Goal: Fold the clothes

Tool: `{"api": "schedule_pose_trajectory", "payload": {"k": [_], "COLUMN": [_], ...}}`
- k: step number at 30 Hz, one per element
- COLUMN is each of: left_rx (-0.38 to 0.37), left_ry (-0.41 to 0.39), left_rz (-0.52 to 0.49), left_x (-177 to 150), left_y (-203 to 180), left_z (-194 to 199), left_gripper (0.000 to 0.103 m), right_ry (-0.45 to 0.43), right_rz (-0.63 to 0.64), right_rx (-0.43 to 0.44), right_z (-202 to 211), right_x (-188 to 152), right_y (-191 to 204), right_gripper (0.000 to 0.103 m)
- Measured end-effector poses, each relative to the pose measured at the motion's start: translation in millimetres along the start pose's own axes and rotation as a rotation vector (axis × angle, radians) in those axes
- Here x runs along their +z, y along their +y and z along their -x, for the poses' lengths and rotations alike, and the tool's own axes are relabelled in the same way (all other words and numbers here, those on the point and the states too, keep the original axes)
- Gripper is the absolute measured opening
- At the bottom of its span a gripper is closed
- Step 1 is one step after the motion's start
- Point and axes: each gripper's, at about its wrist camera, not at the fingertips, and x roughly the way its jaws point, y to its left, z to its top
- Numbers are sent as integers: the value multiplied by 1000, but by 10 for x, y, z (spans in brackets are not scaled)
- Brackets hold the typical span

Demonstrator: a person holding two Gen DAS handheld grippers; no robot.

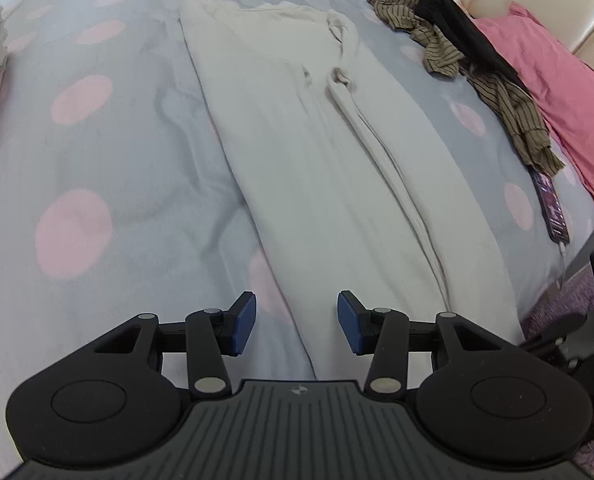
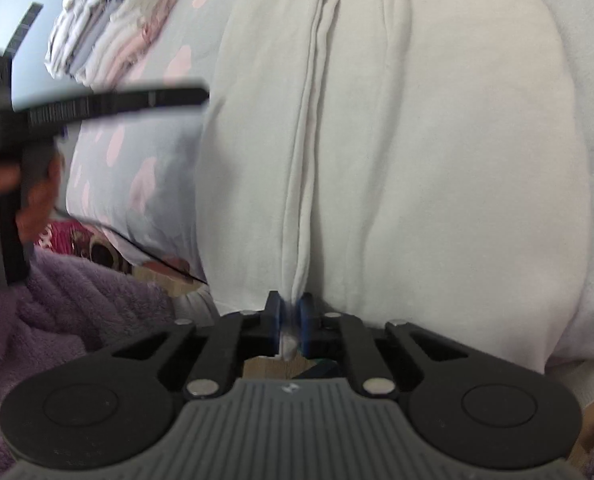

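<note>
A long cream-white garment [image 1: 321, 152] lies lengthwise on the bed, its sides folded in to a narrow strip. My left gripper [image 1: 296, 322] is open and empty, just above the garment's near left edge. My right gripper [image 2: 290, 322] is shut on the near hem of the same garment [image 2: 417, 140], pinching a fold between its blue pads. The left gripper [image 2: 13, 128] shows blurred at the left of the right wrist view.
The bedsheet [image 1: 109, 168] is grey-blue with pink dots. A striped olive garment [image 1: 417, 28] with black cloth and a pink pillow [image 1: 557, 92] lie far right, a phone [image 1: 553, 208] near the edge. Folded clothes [image 2: 113, 24] are stacked at the left.
</note>
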Motion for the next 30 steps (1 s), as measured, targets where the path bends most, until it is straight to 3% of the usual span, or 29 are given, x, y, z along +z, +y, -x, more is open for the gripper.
{"api": "schedule_pose_trajectory", "payload": {"k": [2,6,14,15,17,19,24,26,30], "left_rx": [-20,-35,-7,-11,-36,-63,-64,-55,-52], "left_ry": [4,23,136,143,152,140,134,158,194], "left_rz": [-15,-55,-173,-175,-166,-158,-138,-132,-131], "left_x": [-82,-225,-521,-544,-571,-570,-546,-584,-676], "left_y": [-52,-183,-346,-345,-335,-338,-353,-338,-314], "left_z": [56,94,-9,-8,5,36,63,13,-83], "left_gripper": [43,44,45,45,45,45,48,48,46], "right_ry": [-11,6,58,49,8,-24,-49,-28,6], "right_rz": [-1,34,77,82,79,98,181,184,101], "right_rx": [16,-69,-138,-132,-111,-133,-290,-328,-254], "right_z": [54,48,111,173,346,517,771,813,810], "right_x": [-13,-41,-97,-98,-52,28,329,402,300], "right_y": [25,9,49,58,56,41,18,-86,-465], "right_gripper": [10,10,18,20,35,35,36,41,42]}}
